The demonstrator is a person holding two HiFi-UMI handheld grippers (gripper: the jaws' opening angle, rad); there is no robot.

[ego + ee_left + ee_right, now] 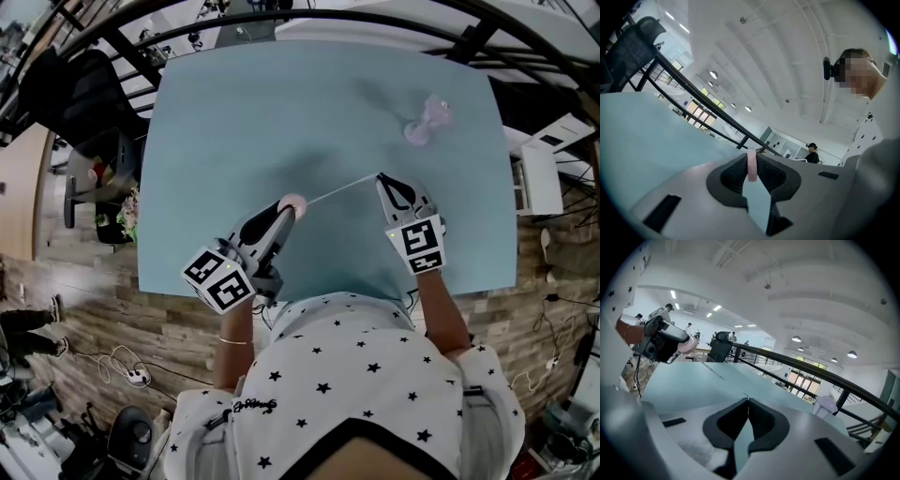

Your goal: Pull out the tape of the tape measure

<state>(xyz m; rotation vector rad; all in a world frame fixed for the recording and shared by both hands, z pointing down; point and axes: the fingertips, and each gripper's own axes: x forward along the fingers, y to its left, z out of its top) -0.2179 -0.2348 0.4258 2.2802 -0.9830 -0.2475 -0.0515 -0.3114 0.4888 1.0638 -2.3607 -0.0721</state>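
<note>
Tape (342,187), thin and white, spans from near left to far right. Left gripper (286,214) jaws, partly closed, clamp the round pink tape measure case (292,202). Right gripper (382,178) jaws, fully closed, pinch the tape end.

A pale teal table (234,122) stands on wood-plank floor (94,314), a black office chair (86,82) beside it.

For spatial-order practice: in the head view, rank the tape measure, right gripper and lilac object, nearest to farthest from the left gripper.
1. Tape measure: in the left gripper.
2. Right gripper: rightward, holding the tape.
3. Lilac object: far right.
</note>
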